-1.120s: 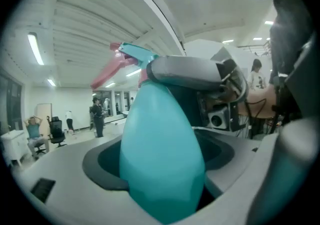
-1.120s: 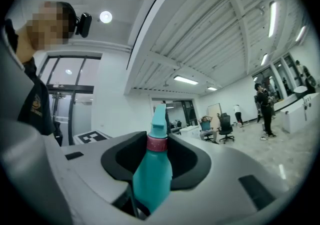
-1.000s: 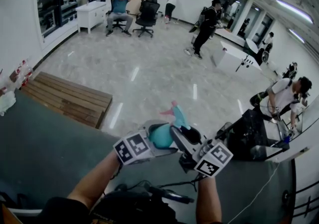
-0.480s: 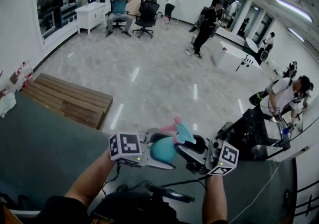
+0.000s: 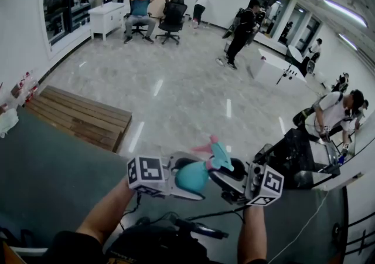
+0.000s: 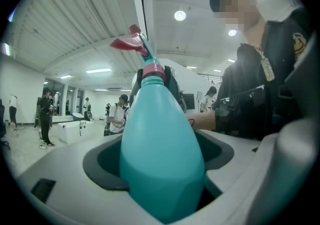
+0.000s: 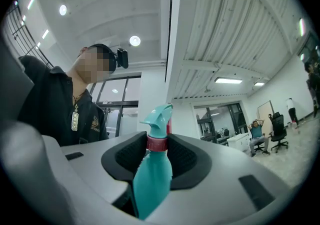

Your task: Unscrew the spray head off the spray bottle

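Note:
A teal spray bottle point(image 5: 190, 178) is held in the air over the dark table, lying nearly level with its head toward the right. My left gripper point(image 5: 186, 182) is shut on the bottle's fat body point(image 6: 160, 139), which fills the space between its jaws. A pink collar point(image 6: 152, 71) sits at the bottle's neck, and the spray head with its red trigger point(image 6: 135, 43) points up and away. My right gripper point(image 7: 156, 144) is shut on that pink collar point(image 7: 156, 142), with the teal spray head point(image 7: 158, 117) sticking out past its pads. In the head view the right gripper point(image 5: 220, 169) meets the bottle from the right.
Below the grippers the dark table point(image 5: 53, 169) carries black cables point(image 5: 193, 227). A wooden pallet point(image 5: 76, 116) lies on the floor at the left and black equipment point(image 5: 293, 160) stands at the right. Several people are about the room.
Both grippers and the bottle have swung round together and shifted a little right and up; the marker cubes now face differently. Both grips have held, and there was hardly any motion in the last half second.

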`<act>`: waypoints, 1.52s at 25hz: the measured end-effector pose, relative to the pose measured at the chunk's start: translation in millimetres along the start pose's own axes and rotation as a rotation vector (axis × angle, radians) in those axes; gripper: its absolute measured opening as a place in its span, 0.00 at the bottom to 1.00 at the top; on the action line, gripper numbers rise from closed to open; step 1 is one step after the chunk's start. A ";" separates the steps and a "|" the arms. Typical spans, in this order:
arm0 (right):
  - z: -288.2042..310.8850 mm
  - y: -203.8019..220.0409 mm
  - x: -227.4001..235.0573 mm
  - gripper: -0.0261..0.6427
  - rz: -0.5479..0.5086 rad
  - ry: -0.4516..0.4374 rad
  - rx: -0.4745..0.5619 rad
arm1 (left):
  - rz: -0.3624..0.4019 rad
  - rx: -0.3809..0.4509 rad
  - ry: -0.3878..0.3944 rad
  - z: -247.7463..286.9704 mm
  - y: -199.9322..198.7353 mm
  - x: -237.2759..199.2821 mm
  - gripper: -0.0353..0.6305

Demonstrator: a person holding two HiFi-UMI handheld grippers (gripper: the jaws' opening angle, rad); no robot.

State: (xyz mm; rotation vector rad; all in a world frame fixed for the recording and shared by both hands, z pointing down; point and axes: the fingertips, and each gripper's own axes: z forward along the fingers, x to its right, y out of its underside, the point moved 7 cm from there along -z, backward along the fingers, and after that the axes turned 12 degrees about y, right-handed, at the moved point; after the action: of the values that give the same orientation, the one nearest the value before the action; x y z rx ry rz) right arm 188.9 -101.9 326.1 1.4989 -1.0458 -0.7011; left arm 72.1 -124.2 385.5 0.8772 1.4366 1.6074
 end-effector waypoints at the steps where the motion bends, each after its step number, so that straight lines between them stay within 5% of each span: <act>1: 0.4 -0.9 0.6 0.24 -0.005 0.010 -0.004 | -0.001 -0.006 -0.019 -0.5 0.9 -1.9 0.68; 18: 2.3 -35.2 13.0 0.24 -0.125 0.345 0.086 | -0.071 -0.199 -0.444 -10.6 44.8 -39.8 0.68; 26: -2.3 -59.1 9.8 0.24 -0.166 0.439 0.149 | -0.111 -0.279 -0.528 -14.7 70.3 -47.9 0.68; 32: -15.5 -66.6 9.2 0.24 -0.122 0.503 0.231 | -0.131 -0.267 -0.601 -23.0 71.3 -49.1 0.69; 38: -23.6 -52.0 23.2 0.24 -0.152 0.642 0.199 | -0.096 -0.180 -0.699 -30.8 49.0 -54.0 0.69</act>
State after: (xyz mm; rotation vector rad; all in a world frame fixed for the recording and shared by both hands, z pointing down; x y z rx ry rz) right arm 231.5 -112.9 283.0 1.8204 -0.5220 -0.1831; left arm 63.6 -188.3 431.1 1.0996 0.8145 1.1608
